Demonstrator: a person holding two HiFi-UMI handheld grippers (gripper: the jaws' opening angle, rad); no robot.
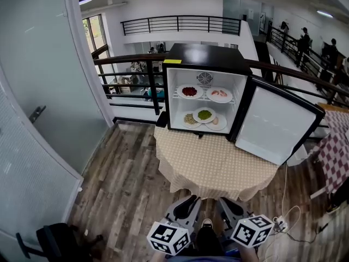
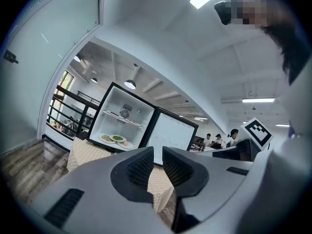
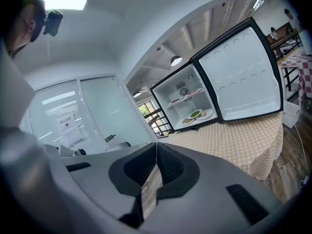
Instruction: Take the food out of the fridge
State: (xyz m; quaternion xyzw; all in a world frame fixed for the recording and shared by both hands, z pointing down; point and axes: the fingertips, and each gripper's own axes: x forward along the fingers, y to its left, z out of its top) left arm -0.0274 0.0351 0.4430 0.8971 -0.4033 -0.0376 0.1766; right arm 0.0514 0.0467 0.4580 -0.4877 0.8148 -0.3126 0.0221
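On the round table: a small black fridge [image 1: 204,59] stands upon a beige checked tablecloth [image 1: 215,171], and its white-lined door [image 1: 278,121] is swung wide open to the right.
Upper shelf: two white plates sit inside, a plate with red food [image 1: 189,91] and, beside it, a plate with pink pieces [image 1: 220,94].
Fridge floor: three more white plates lie close together, a plate with beige food [image 1: 190,119], a plate with green food [image 1: 204,114] and a plate with a pale piece [image 1: 217,123].
Left gripper [image 1: 190,203]: it is low in the head view and well apart from the fridge. Its jaws are closed to a thin slit, and nothing is between them.
Right gripper [image 1: 226,205]: it is just beside the left one, equally far from the fridge. Its jaw tips meet and it holds nothing.
Done so far: only the door is open (this I judge from how it stands).
Left to do: all five plates, because none of them is out on the tablecloth yet.
Next need, as I judge: both grippers must reach the fridge and open before they can take any plate.
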